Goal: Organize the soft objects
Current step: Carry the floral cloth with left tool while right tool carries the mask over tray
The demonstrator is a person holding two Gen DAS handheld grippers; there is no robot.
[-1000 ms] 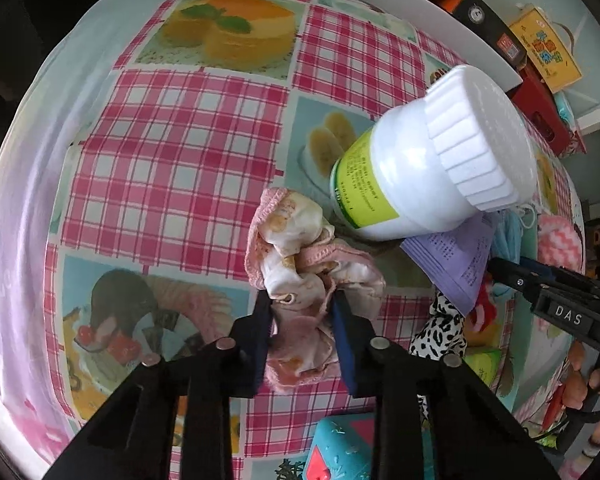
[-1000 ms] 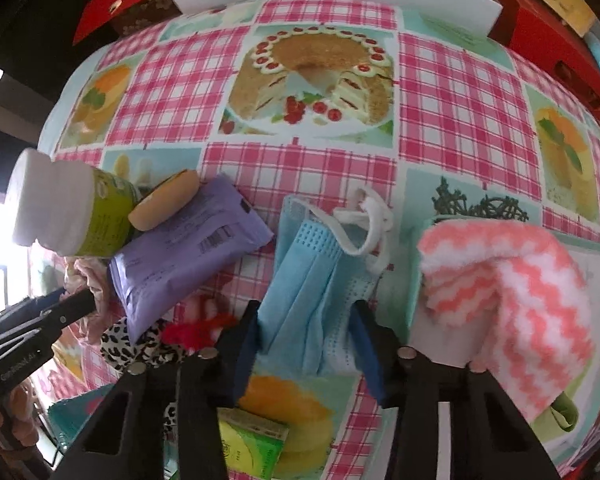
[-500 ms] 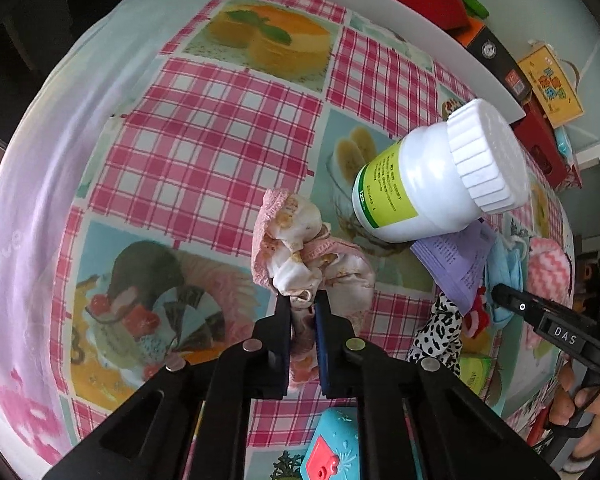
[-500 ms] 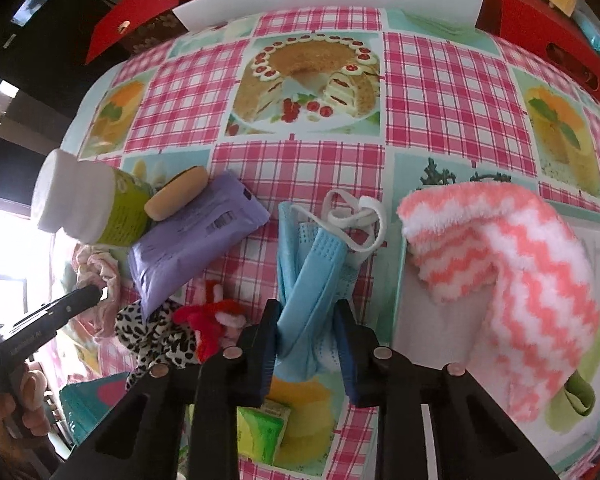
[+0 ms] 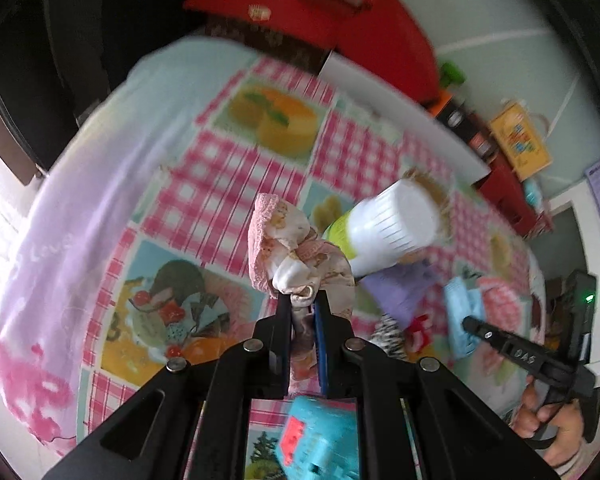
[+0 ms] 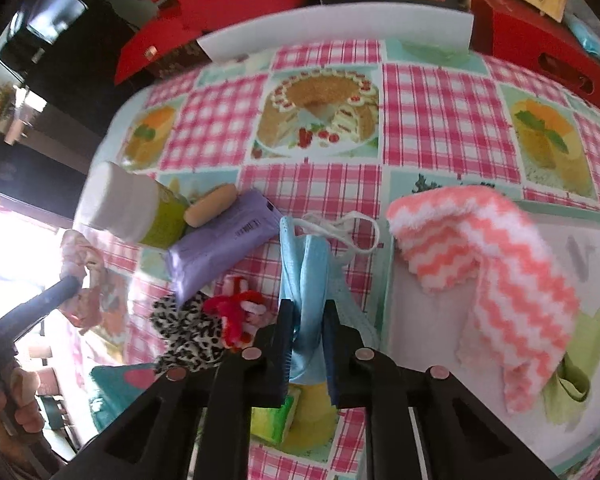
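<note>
A: Left tongs (image 5: 302,312)?

B: Clamped on the pink scrunchie (image 5: 296,256), which bunches up just past the tips. Looks off the bench (image 5: 236,184), but the blur makes that hard to call.

A: Right tongs (image 6: 309,332)?

B: Jaws closing, blue mask (image 6: 306,276) pinched between the pads. Its loops (image 6: 340,224) trail ahead of the tips on the cloth.

A: Step?

B: Pick-up, both hands at once, I'd say. Soft items grabbed, none placed yet.

A: Next move?

B: Probably carry both to one spot. The white tray (image 6: 428,320) right of the right tongs already holds the chevron towel (image 6: 480,256), so that's my guess for the soft pile. The mask loops need to clear the purple pack (image 6: 220,248) on the left.

A: Other soft stuff left?

B: Leopard cloth (image 6: 188,332) and a red fuzzy thing (image 6: 236,312), just left of the right tongs.

A: Hard items?

B: A white bottle (image 6: 128,208) lying farther left, with a tan puff (image 6: 210,210) against it. Leave them.

A: Hidden or unclear?

B: The left view is motion-blurred. A teal box (image 5: 320,436) under the left tongs is cut off and unreadable. A yellow-green item (image 6: 276,416) sits behind the right tongs' frame. The tray's near edge is out of frame.
</note>
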